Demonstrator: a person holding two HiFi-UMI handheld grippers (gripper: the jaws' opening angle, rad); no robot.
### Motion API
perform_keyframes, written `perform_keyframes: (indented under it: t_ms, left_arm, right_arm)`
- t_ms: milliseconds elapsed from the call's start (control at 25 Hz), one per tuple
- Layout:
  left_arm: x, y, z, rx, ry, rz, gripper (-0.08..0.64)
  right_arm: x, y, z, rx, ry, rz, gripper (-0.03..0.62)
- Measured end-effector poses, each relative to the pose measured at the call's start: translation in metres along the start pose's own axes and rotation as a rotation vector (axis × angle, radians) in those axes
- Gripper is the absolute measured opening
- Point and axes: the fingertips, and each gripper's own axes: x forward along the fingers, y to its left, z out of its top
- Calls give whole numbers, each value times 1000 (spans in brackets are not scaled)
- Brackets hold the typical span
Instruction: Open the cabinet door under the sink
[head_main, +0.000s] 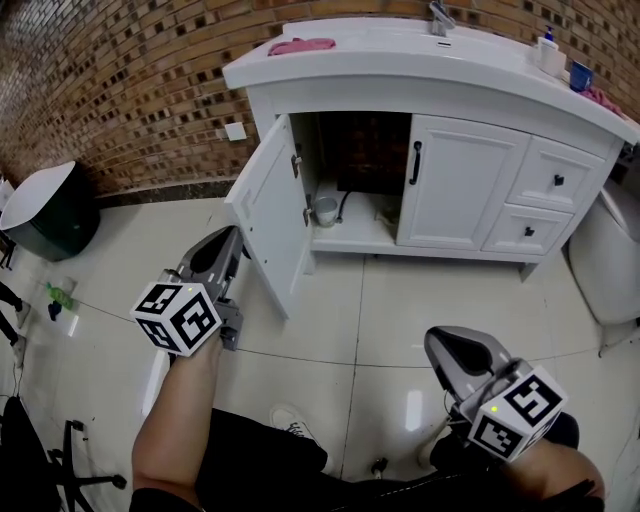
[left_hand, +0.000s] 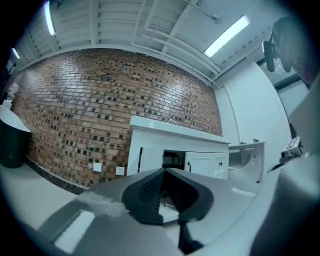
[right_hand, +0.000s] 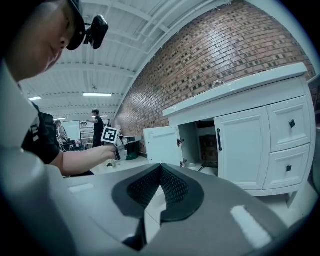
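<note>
1. Head view: left cabinet door (head_main: 268, 205) under the sink vanity (head_main: 330, 70) is swung wide open; right door (head_main: 455, 185) is closed.
2. Left gripper (left_hand: 163, 172): jaws pressed together, nothing held, positioned near the open door.
3. Right gripper (right_hand: 160, 167): jaws together, empty, well apart from the cabinet.

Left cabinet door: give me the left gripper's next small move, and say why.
Probably just draw the left gripper back and stop. The left cabinet door already stands swung wide, the cabinet interior lies exposed, and the gripper's jaws are together on nothing, so no further pull seems needed.
</note>
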Motion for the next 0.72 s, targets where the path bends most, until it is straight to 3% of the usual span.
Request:
perform_keyframes:
  t_ms: [120, 320, 560, 720]
  left_arm:
    - [-7, -35, 3, 23, 20, -82, 5]
    - [-22, -90, -7, 1, 52, -187, 5]
    - [-29, -159, -12, 92, 55, -321, 5]
    - [-29, -191, -28, 55, 95, -420, 5]
  right_arm:
    - [-3, -5, 1, 7, -6, -11, 8]
    - [-8, -10, -1, 9, -9, -27, 8]
    - [-16, -14, 1, 1, -11, -59, 8]
    - [-24, -10, 5, -14, -19, -65, 8]
